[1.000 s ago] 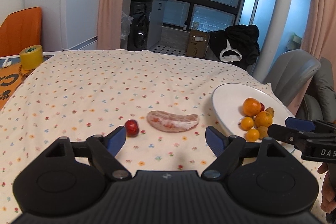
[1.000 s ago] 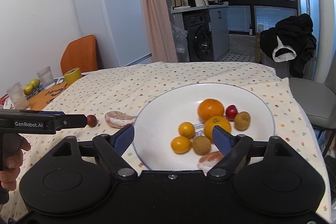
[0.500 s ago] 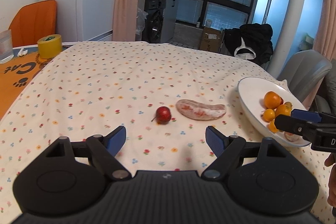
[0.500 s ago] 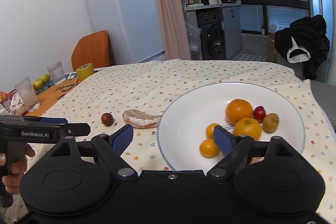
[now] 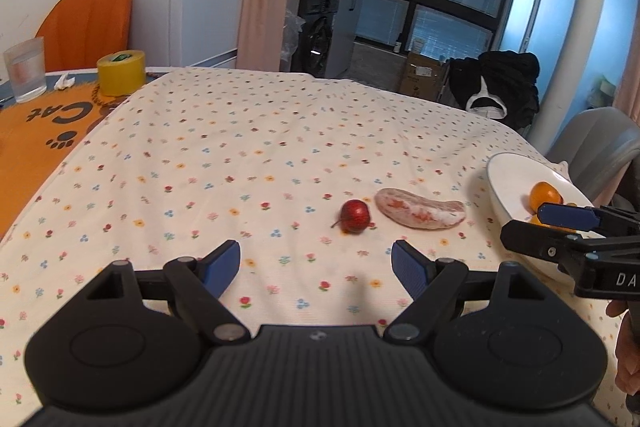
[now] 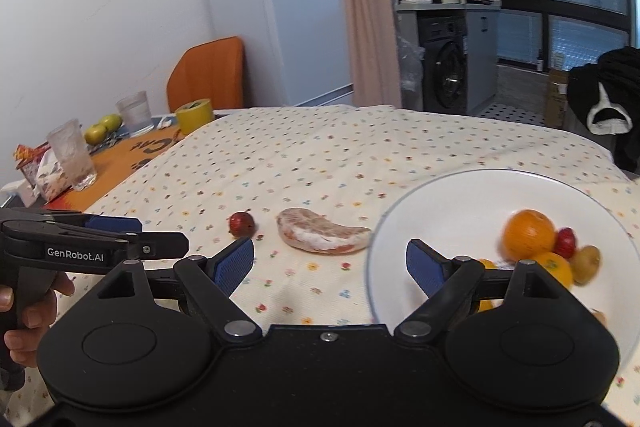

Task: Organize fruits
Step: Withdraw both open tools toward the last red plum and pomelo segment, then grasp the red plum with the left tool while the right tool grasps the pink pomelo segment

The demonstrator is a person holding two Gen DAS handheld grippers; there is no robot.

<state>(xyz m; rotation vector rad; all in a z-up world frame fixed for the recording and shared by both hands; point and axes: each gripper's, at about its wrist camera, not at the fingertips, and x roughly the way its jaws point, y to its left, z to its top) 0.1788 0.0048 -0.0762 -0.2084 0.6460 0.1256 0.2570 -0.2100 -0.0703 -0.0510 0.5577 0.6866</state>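
Hiding most of the lower frame in each wrist view is the gripper's own black body, so the tablecloth directly beneath cannot be seen. The left gripper (image 5: 316,269) has its jaws spread wide with nothing between them; the right gripper (image 6: 330,263) is likewise spread and empty above the cloth near the plate's edge. In the left wrist view the white plate (image 5: 510,173) is cut off by the right gripper's fingers, and only one orange (image 5: 545,195) shows clearly there. In the right wrist view the plate's contents are motion-blurred: a large orange (image 6: 528,235), a small red fruit (image 6: 566,242), a brownish fruit (image 6: 586,261) that may be a kiwi, and more orange fruit partly behind the gripper arm. A hand (image 6: 24,311) holding the left gripper's handle is only partly visible at the frame edge.

Still off the plate, a small red fruit with a stem (image 5: 355,215) lies on the cloth just beside a peeled, white-pithed citrus segment (image 5: 420,213); they are near each other but not touching, and both lie left of the plate.

The surface is a cream floral tablecloth (image 5: 248,147). Beyond its left edge sit an orange mat (image 5: 36,131), a yellow tape roll (image 5: 121,71) and a glass (image 5: 25,75). The room behind holds an orange chair (image 5: 92,23), a washing machine (image 6: 444,75), pink curtains and dark windows.
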